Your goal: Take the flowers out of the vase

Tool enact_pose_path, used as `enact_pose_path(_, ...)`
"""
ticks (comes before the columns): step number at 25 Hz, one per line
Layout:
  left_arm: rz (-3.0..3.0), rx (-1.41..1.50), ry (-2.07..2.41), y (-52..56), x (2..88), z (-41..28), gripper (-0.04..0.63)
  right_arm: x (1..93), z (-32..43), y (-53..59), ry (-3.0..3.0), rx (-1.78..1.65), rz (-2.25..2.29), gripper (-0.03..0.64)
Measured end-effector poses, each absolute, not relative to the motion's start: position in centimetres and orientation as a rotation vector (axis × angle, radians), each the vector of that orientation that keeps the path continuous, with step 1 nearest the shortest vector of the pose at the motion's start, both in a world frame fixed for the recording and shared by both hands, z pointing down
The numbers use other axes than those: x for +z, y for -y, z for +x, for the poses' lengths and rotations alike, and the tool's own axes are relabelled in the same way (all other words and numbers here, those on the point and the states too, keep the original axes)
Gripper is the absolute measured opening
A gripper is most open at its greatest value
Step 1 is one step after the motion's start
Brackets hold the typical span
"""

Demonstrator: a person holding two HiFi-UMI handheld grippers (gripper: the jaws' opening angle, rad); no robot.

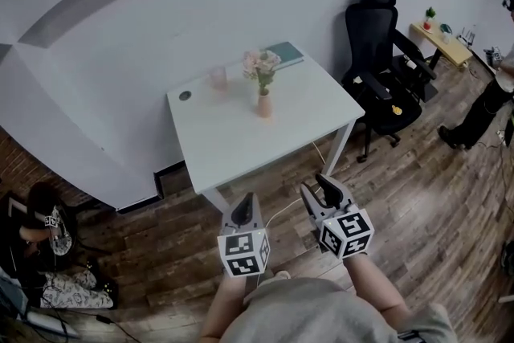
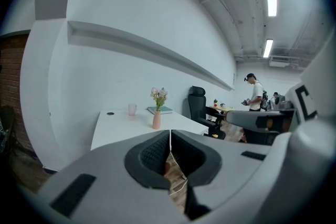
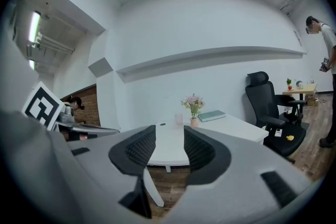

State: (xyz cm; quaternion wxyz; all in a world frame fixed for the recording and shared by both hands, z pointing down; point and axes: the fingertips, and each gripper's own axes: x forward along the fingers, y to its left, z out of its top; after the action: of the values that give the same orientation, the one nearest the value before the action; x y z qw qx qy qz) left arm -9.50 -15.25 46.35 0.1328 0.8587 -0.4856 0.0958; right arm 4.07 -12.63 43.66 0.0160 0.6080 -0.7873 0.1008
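Black ribbed fingers of the left gripper (image 2: 170, 136) meet tip to tip and grip nothing. Those of the right gripper (image 3: 169, 136) stand well apart, also empty. Both hang over the brown wooden floor (image 1: 401, 189), short of the near edge of the white bench (image 1: 233, 144). Toward its far edge stands the slim pink ceramic vase (image 1: 264, 104), upright, holding pale pink flowers (image 1: 261, 64) on green stems. A translucent pink cup (image 1: 218, 77), its contents too small to tell, sits nearer the far-left corner. A teal book (image 1: 285, 54) lies at the far-right corner. Pulling the stems with the vase unsteadied could tip or drag it, and pinching the blooms would likely crush them.
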Motion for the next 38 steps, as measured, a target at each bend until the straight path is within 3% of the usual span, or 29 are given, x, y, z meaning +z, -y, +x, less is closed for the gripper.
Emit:
enact_pose_path(17, 2.455, 0.28, 1.408, 21.1, 47.7, -8.4, 0.009, 44.6, 4.1, 19.6, 2.482, 0.332, 1.848, 0.173)
enact_pose_path(38, 2.347, 0.268, 1.565, 37.7, 47.6, -4.5, 0.009, 44.1, 8.4, 38.7, 2.564, 0.298, 1.674, 0.184)
